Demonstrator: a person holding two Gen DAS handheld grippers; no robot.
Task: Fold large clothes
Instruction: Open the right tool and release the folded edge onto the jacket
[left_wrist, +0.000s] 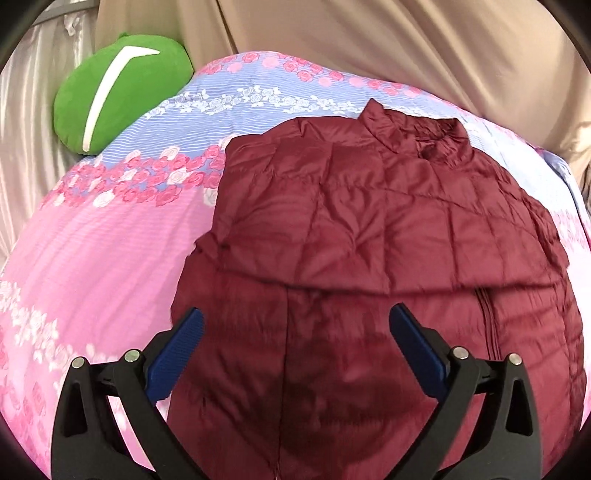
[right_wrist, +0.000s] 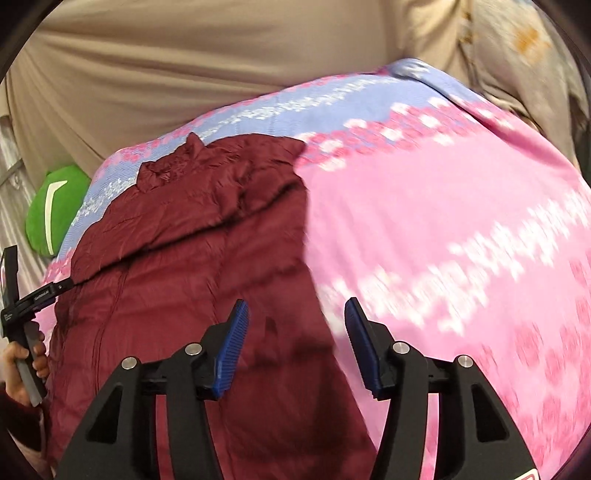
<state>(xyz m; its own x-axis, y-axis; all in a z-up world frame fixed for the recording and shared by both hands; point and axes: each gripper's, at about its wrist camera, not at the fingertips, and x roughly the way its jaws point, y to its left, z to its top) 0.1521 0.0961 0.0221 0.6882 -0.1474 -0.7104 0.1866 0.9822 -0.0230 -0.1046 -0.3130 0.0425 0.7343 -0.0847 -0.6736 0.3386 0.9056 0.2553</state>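
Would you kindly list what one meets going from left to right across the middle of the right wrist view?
Hand holding the left gripper's handle → green cushion → dark red quilted jacket → pink flowered bedspread.

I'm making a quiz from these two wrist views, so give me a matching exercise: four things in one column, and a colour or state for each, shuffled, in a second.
Things:
1. puffer jacket
2. cushion
3. bedspread
4. left gripper

Colour or state:
A. green with a white stripe
B. jaws open, nothing between them
C. maroon, quilted, lying partly folded
D. pink and blue with a rose print

Pairs: 1-C, 2-A, 3-D, 4-B
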